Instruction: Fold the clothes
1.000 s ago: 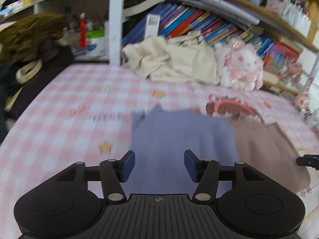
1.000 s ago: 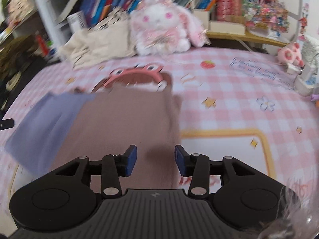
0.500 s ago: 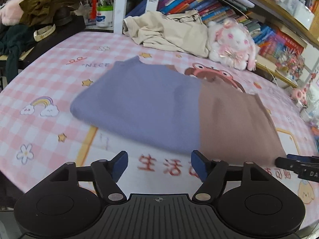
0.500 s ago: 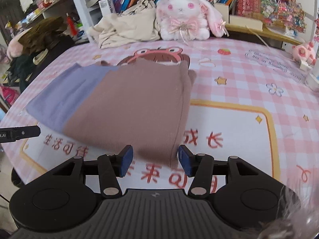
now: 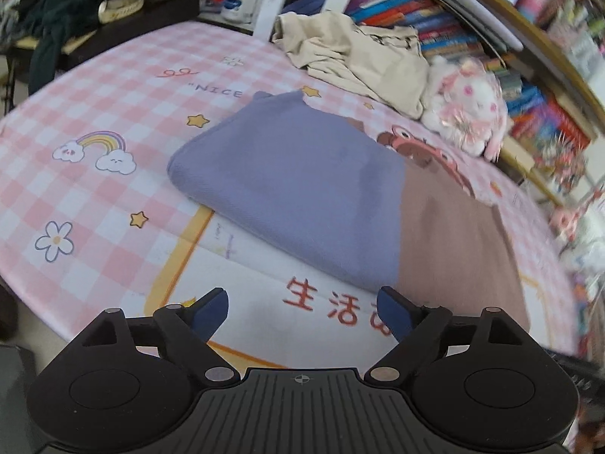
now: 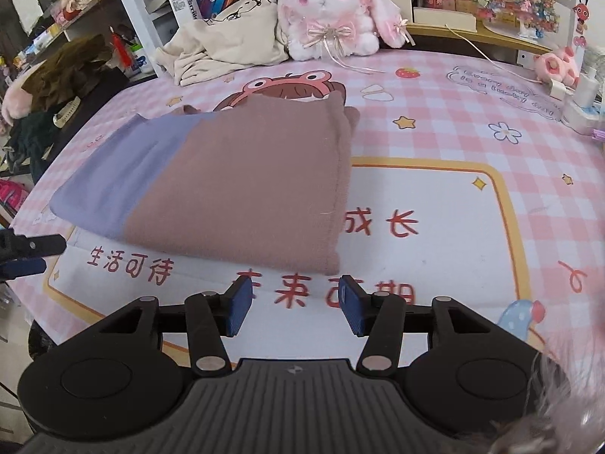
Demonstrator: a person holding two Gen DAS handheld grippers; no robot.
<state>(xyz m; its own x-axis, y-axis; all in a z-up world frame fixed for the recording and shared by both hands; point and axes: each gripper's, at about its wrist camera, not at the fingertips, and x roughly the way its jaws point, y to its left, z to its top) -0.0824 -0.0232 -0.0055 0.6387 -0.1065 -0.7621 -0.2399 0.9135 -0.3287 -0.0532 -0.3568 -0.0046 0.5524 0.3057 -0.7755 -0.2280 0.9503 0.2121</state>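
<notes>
Near strip of mat [image 6: 435, 265] between both grippers and the folded garment [image 6: 242, 189] is lying bare, giving open passage along the front edge. Right gripper [image 6: 293, 304] is sitting just short of the garment's near hem, jaws apart, nothing between them. Left gripper [image 5: 302, 308] is also spread, with its right finger close to the hem. Right of the garment the mat is running free out to a charger block [image 6: 578, 102] at the far right edge. Behind, a beige clothes heap [image 6: 223, 45] and plush bunny [image 6: 332, 19] are blocking the back, against the bookshelf [image 5: 472, 30]. Far left, dark clothing [image 5: 49, 19] is crowding the mat's edge.
</notes>
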